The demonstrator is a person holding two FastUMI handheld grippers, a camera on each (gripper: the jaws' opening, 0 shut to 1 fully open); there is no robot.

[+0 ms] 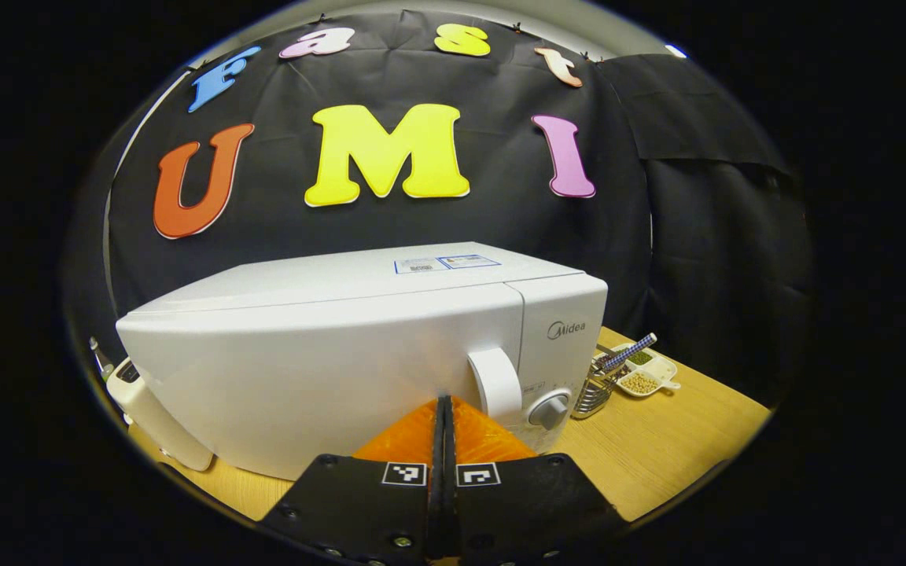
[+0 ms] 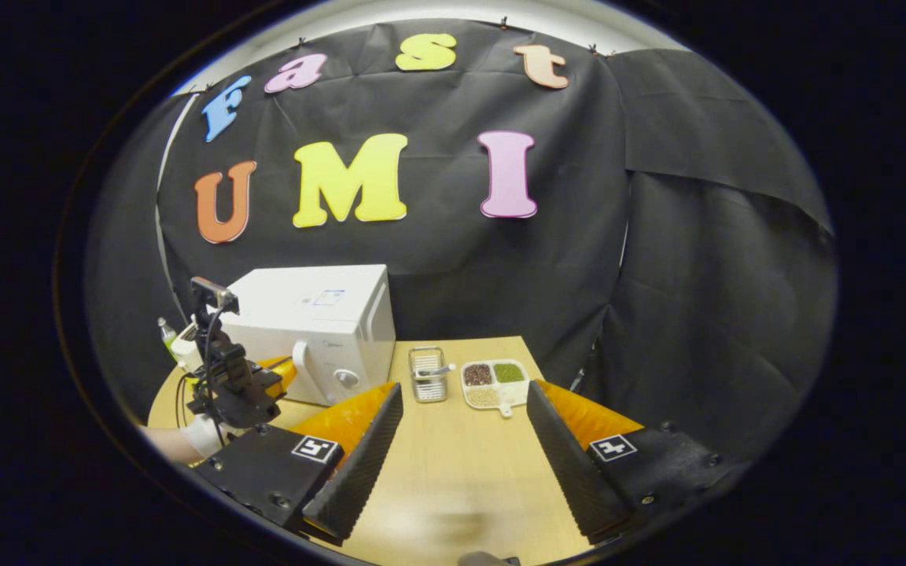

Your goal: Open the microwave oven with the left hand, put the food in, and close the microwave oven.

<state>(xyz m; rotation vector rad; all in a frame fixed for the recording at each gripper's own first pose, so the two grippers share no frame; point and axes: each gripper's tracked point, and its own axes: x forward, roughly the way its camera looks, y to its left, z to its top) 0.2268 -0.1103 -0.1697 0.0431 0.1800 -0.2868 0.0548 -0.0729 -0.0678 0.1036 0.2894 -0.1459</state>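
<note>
The white microwave (image 1: 327, 346) stands on the wooden table (image 1: 657, 440) with its door closed. Its curved white handle (image 1: 495, 385) and grey knob (image 1: 549, 409) sit at the door's right side. My left gripper (image 1: 443, 402) is shut with nothing in it, its tips just in front of the door, a little left of the handle. The food, a white divided dish of beans and grains (image 2: 492, 381), lies right of the microwave (image 2: 319, 330). My right gripper (image 2: 465, 387) is open and empty, held back over the table and pointing toward the dish. The left gripper (image 2: 284, 365) also appears here, by the microwave's front.
A small wire basket (image 2: 428, 375) stands between the microwave and the dish. A patterned stick (image 1: 627, 352) rests across the dish. A white appliance (image 1: 146, 409) sits left of the microwave. A hand in a white sleeve (image 2: 201, 436) holds the left gripper.
</note>
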